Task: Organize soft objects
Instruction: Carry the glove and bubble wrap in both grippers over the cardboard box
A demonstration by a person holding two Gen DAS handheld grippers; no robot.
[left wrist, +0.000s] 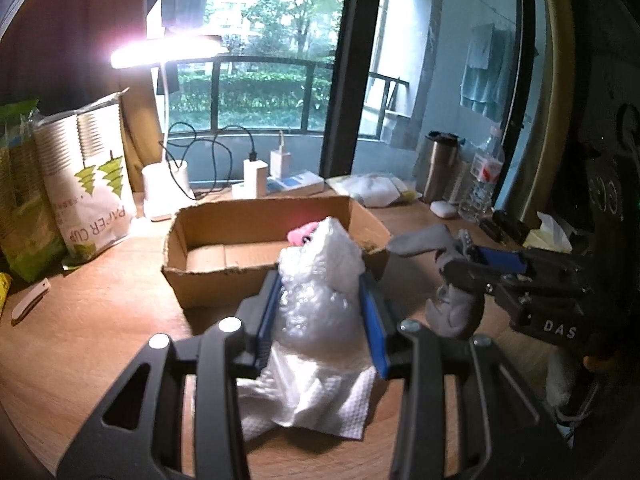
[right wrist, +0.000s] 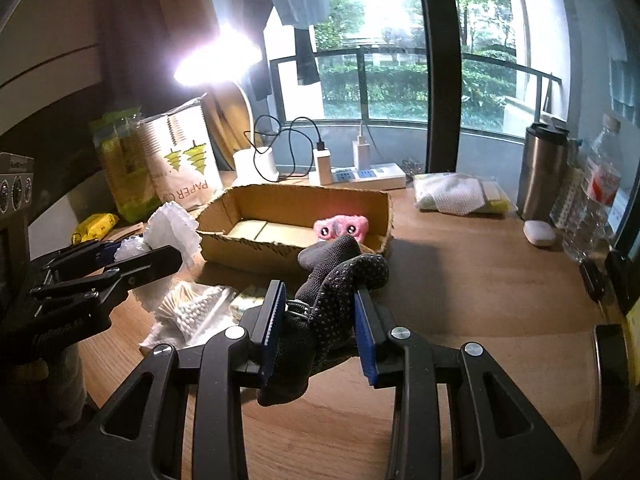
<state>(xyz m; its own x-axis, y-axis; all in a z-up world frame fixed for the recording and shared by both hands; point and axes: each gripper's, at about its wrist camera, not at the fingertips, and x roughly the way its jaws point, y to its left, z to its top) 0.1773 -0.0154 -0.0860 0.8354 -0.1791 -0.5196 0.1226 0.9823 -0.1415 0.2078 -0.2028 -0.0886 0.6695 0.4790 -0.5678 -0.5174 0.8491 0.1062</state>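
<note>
Bubble wrap with a white paper towel [left wrist: 320,300] sits clamped between the blue pads of my left gripper [left wrist: 324,320], jaws narrowed onto the bundle, held above the wooden desk [left wrist: 100,340] just in front of the cardboard box [left wrist: 208,276]. My right gripper [right wrist: 320,320] is closed on a dark dotted glove [right wrist: 340,284], near the box's front corner. A pink plush [right wrist: 341,229] lies inside the box.

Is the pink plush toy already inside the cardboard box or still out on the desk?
Inside. The pink plush toy lies on the floor of the cardboard box, near its right end, within the walls.
</note>
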